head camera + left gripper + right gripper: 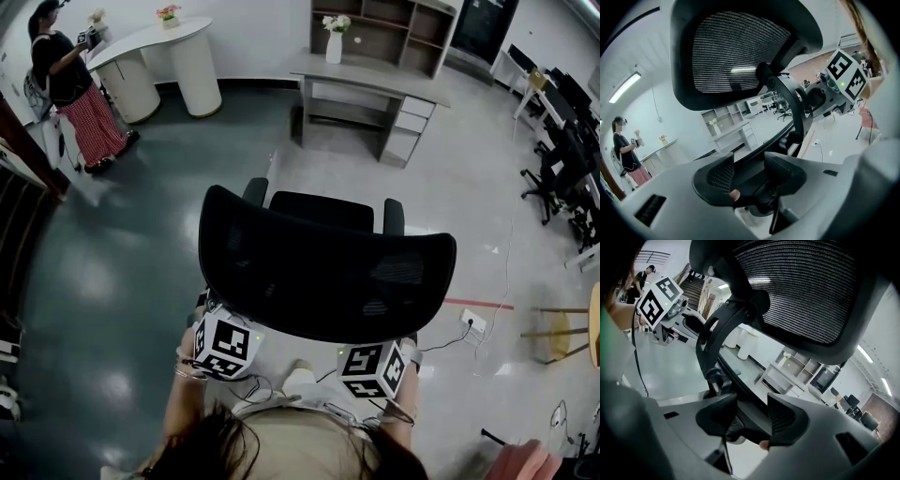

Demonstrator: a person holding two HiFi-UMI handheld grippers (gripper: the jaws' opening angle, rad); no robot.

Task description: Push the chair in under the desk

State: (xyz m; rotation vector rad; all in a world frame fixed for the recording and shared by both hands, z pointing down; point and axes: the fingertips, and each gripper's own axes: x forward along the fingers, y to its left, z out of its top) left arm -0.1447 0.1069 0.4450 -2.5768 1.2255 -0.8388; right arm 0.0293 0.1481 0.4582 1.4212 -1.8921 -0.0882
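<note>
Left gripper and right gripper each pinch the rear frame of the black mesh-backed office chair (jaws clamped on it). The grey desk with drawers stands well apart.

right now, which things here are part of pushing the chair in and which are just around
Job: chair, desk, left gripper and right gripper, both clamped on the chair's frame.
Just around: vase of flowers, shelf unit, white counter, person, floor socket.
</note>
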